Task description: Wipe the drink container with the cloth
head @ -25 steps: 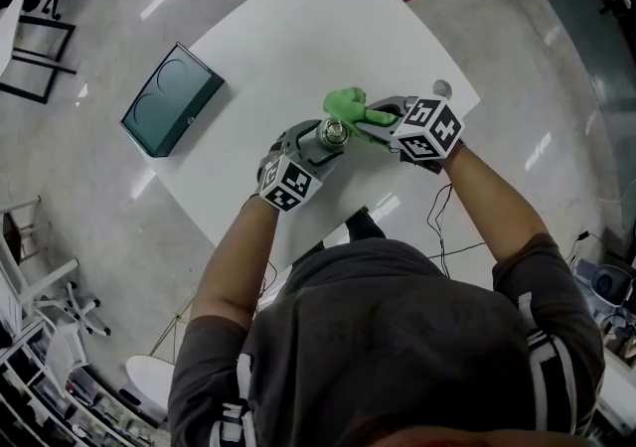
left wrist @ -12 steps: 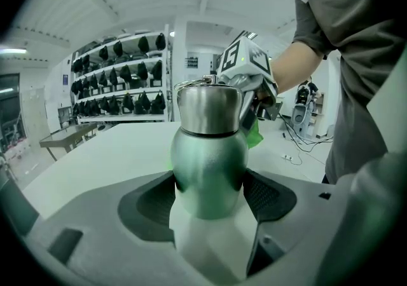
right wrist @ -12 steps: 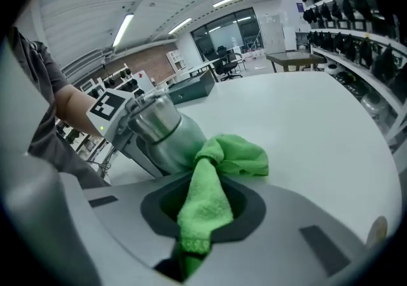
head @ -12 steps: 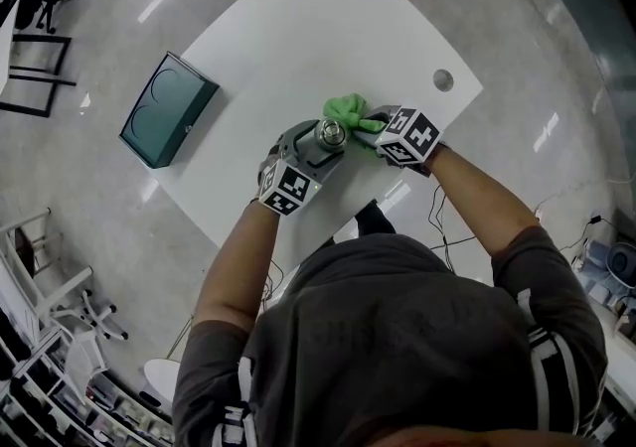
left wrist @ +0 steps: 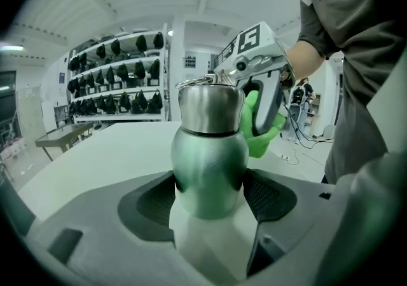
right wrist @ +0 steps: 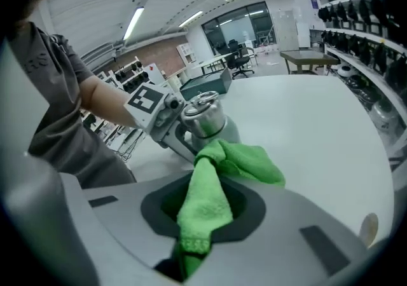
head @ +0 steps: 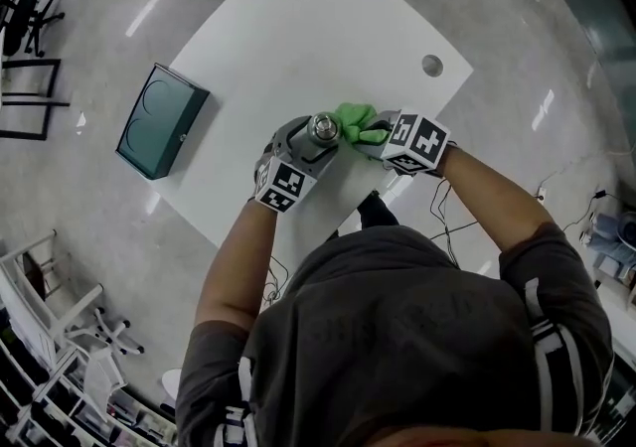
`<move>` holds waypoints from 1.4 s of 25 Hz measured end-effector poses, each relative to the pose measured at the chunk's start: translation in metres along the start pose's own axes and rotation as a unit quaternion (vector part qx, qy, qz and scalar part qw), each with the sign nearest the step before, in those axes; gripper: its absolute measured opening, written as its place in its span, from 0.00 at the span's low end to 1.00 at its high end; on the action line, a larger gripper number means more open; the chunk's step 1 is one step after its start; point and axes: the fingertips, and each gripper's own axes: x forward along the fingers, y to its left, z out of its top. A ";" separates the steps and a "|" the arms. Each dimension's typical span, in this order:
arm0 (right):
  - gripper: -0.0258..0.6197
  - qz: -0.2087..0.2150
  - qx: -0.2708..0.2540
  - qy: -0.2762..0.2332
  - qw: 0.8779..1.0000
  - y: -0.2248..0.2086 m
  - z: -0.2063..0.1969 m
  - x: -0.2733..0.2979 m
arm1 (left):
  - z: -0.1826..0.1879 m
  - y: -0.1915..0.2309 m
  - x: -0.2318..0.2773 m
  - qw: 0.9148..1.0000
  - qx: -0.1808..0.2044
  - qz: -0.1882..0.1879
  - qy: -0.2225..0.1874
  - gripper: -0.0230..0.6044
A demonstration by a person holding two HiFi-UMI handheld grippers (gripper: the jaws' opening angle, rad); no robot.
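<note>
A steel drink container [left wrist: 208,164] with a green lower body and a silver cap stands upright on the white table [head: 298,28]. My left gripper [head: 306,145] is shut on its body, the jaws pressing both sides. In the head view the container [head: 323,127] shows from above, cap up. My right gripper [head: 370,133] is shut on a green cloth [right wrist: 210,202], bunched between its jaws. The cloth [head: 355,121] lies against the container's right side, next to the cap [right wrist: 202,113].
A dark teal box [head: 159,121] sits on the floor off the table's left edge. A round hole [head: 431,65] is in the table near its right corner. Cables [head: 445,226] run over the floor by the person's right arm.
The cloth and right gripper have shifted from above the cap round to the container's right side. The left gripper still holds the container in about the same place.
</note>
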 end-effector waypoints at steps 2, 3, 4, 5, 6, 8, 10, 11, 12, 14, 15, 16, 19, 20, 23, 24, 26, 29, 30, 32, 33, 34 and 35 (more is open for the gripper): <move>0.10 0.006 -0.009 0.011 1.000 0.009 -0.001 0.005 | 0.001 -0.001 -0.001 1.000 0.001 -0.003 0.001 0.57; 0.10 0.008 -0.012 0.016 1.000 0.010 -0.001 0.010 | 0.001 -0.001 -0.001 1.000 0.001 -0.004 0.001 0.57; 0.10 0.008 -0.015 0.022 1.000 0.010 -0.002 0.015 | 0.002 -0.002 -0.001 1.000 0.001 -0.006 0.001 0.57; 0.10 0.007 -0.019 0.029 0.999 0.008 -0.004 0.021 | 0.002 -0.002 -0.001 1.000 0.002 -0.007 0.000 0.57; 0.10 0.005 -0.023 0.039 0.999 0.006 -0.007 0.026 | 0.003 -0.002 0.000 1.000 0.002 -0.008 -0.001 0.57; 0.10 0.002 -0.022 0.056 0.998 0.001 -0.016 0.037 | 0.004 -0.001 -0.001 1.000 0.003 -0.008 -0.002 0.57; 0.10 0.010 -0.013 0.060 0.998 -0.003 -0.023 0.046 | 0.004 -0.002 -0.002 1.000 0.003 -0.008 -0.003 0.57; 0.10 0.020 -0.006 0.059 0.998 -0.005 -0.026 0.047 | 0.005 -0.003 -0.002 1.000 0.003 -0.009 -0.003 0.57; 0.10 0.032 0.002 0.055 0.998 -0.007 -0.027 0.043 | 0.006 -0.004 -0.001 1.000 0.004 -0.010 -0.003 0.57; 0.10 0.053 0.026 0.032 0.998 -0.018 -0.023 0.028 | 0.008 -0.004 0.000 1.000 0.006 -0.012 -0.004 0.57; 0.10 0.059 0.044 0.010 0.997 -0.028 -0.014 0.017 | 0.008 -0.003 0.001 1.000 0.007 -0.013 -0.005 0.57; 0.10 0.064 0.063 -0.018 0.996 -0.040 -0.002 0.007 | 0.007 -0.002 0.001 1.000 0.007 -0.013 -0.005 0.57; 0.10 0.097 0.107 -0.097 0.985 -0.061 0.038 -0.015 | 0.003 -0.005 0.001 1.000 0.007 -0.012 -0.007 0.57; 0.10 0.118 0.117 -0.110 0.980 -0.063 0.048 -0.017 | 0.003 -0.008 0.001 1.000 0.007 -0.012 -0.007 0.57; 0.10 0.204 0.136 -0.101 0.964 -0.057 0.070 -0.009 | 0.008 -0.006 0.000 1.000 0.009 -0.011 -0.009 0.57; 0.10 0.229 0.137 -0.087 0.960 -0.054 0.073 -0.003 | 0.009 -0.004 0.000 1.000 0.009 -0.010 -0.009 0.57; 0.10 0.260 0.137 -0.064 0.954 -0.051 0.076 0.008 | 0.010 -0.002 0.000 1.000 0.008 -0.008 -0.010 0.57; 0.10 0.272 0.139 -0.041 0.951 -0.056 0.077 0.021 | 0.010 -0.003 0.001 1.000 0.006 -0.007 -0.010 0.57; 0.10 0.271 0.137 -0.032 0.952 -0.058 0.077 0.027 | 0.009 -0.003 0.001 1.000 0.005 -0.007 -0.011 0.57; 0.09 0.259 0.125 -0.010 0.958 -0.062 0.074 0.039 | 0.009 -0.003 0.001 1.000 0.005 -0.007 -0.011 0.57; 0.09 0.249 0.114 0.002 0.962 -0.064 0.072 0.046 | 0.009 -0.003 0.001 1.000 0.004 -0.006 -0.012 0.57; 0.09 0.240 0.101 0.013 0.965 -0.065 0.071 0.052 | 0.008 -0.003 0.001 1.000 0.004 -0.006 -0.012 0.57; 0.09 0.231 0.087 0.022 0.969 -0.066 0.070 0.057 | 0.008 -0.003 0.001 1.000 0.003 -0.006 -0.012 0.57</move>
